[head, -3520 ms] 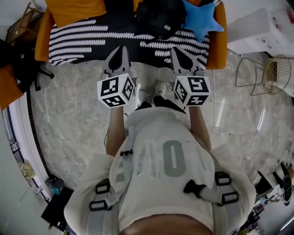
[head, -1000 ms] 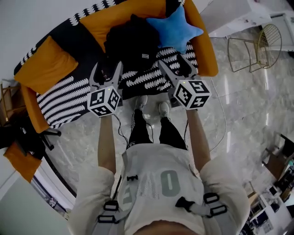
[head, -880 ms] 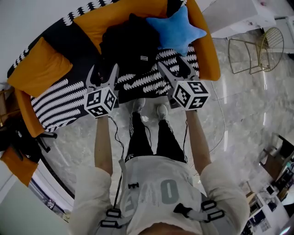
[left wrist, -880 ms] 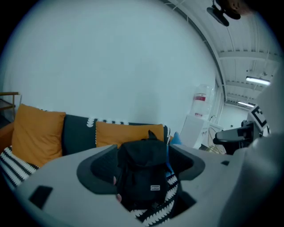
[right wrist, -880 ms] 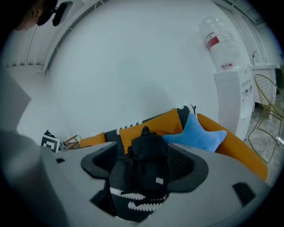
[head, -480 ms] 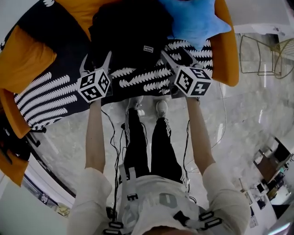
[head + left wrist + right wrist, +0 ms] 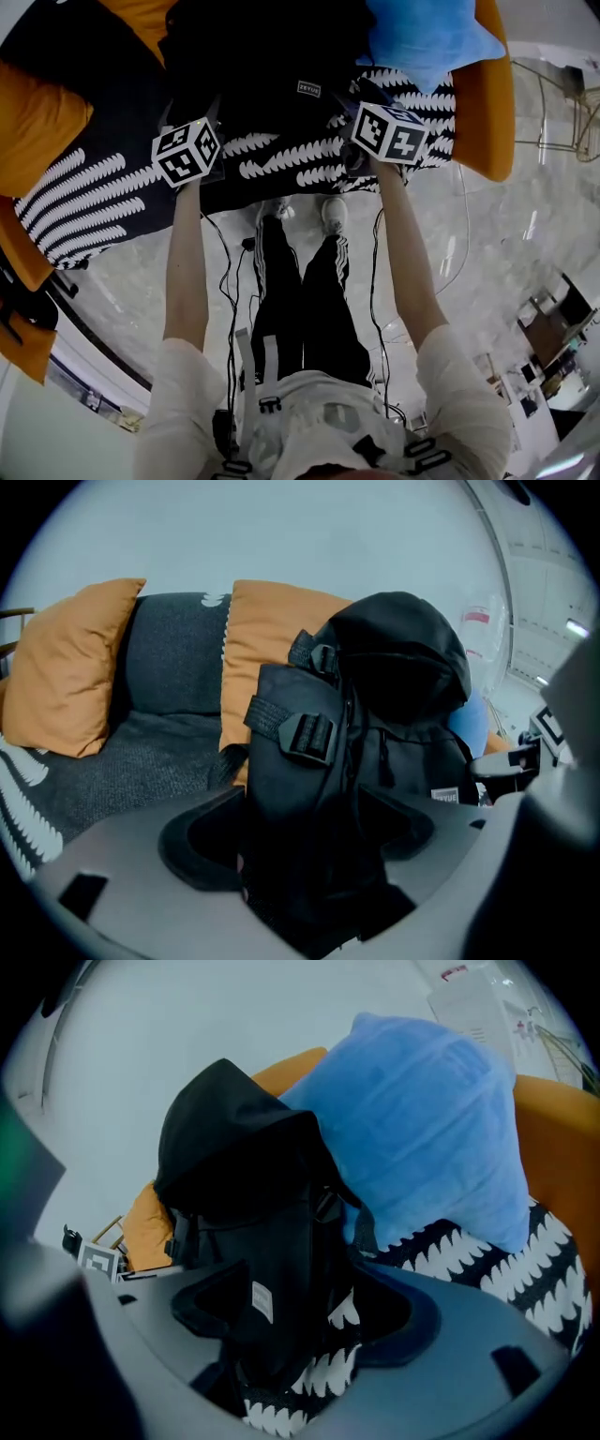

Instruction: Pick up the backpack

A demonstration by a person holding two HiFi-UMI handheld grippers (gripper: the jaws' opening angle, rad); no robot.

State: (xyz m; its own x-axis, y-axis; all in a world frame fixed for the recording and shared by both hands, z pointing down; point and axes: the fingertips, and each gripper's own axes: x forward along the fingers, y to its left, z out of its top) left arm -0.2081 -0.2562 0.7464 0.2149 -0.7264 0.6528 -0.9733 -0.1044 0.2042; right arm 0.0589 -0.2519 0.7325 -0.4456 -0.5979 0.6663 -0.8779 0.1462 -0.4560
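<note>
The black backpack [image 7: 262, 56] stands on the sofa seat against an orange back cushion [image 7: 272, 630]. In the left gripper view the backpack [image 7: 375, 696] fills the middle, and my left gripper [image 7: 305, 855] is open with the pack's strapped side between its jaws. My left gripper [image 7: 202, 111] reaches the pack's left edge in the head view. My right gripper [image 7: 354, 94] is at the pack's right edge. It is open [image 7: 300, 1326], with the backpack's [image 7: 244, 1176] lower corner and white label between the jaws.
A blue star cushion [image 7: 422, 33] leans against the backpack's right side. A black-and-white patterned throw [image 7: 84, 197] covers the seat. An orange cushion [image 7: 37, 122] lies at the left. The sofa's orange arm [image 7: 487, 103] and a wire chair [image 7: 562, 103] are at the right.
Both grippers have moved forward from the seat's front edge up to the backpack, and their open jaws now straddle its two sides. The head view has leaned in over the sofa.
</note>
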